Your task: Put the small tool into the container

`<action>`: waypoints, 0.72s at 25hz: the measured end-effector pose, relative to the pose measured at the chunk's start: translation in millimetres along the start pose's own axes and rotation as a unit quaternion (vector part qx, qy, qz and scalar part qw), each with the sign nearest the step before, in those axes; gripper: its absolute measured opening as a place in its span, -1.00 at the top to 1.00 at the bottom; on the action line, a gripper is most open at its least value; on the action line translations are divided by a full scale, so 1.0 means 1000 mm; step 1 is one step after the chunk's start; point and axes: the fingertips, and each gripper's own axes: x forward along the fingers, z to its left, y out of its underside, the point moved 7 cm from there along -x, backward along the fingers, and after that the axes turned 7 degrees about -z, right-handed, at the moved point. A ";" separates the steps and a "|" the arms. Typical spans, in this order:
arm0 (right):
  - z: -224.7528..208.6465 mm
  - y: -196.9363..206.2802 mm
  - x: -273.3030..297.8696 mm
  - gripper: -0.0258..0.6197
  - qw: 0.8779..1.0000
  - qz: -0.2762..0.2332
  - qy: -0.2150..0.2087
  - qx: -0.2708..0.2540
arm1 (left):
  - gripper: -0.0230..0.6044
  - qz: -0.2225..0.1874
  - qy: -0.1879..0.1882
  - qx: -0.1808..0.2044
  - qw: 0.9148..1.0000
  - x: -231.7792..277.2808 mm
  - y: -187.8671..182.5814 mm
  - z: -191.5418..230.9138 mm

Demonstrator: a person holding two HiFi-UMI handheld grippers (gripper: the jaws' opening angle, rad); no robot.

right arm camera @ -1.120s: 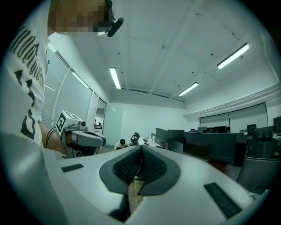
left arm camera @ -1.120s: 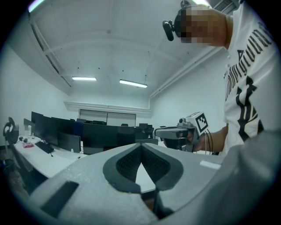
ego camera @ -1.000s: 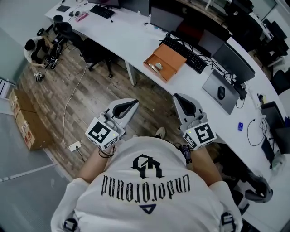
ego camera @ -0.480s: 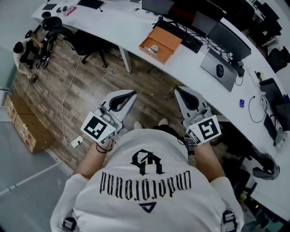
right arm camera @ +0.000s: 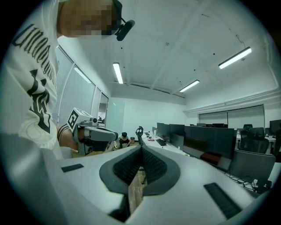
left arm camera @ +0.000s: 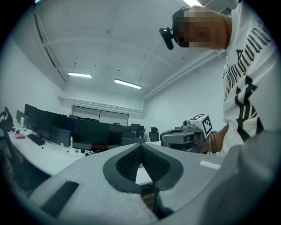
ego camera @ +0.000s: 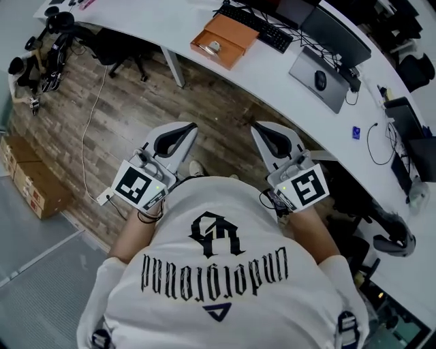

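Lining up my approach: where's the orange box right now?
Head view, top centre: the orange box sits on the white desk, just left of the black keyboard.

- A white curved desk (ego camera: 170, 20) runs across the top of the head view.
- A black keyboard (ego camera: 261, 26) lies on it.
- A black mouse (ego camera: 320, 80) sits on a grey pad (ego camera: 305, 67).
- Cardboard boxes (ego camera: 30, 184) stand on the wooden floor (ego camera: 225, 116).
- A white power strip (ego camera: 104, 198) lies near them, its cable (ego camera: 92, 129) trailing towards the desk.
- A black office chair (ego camera: 119, 48) stands at the desk.
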 end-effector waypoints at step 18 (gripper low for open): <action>-0.010 0.028 -0.121 0.87 0.997 0.010 -0.066 0.025 | 0.88 0.020 -0.019 -0.026 0.999 0.050 0.039 -0.134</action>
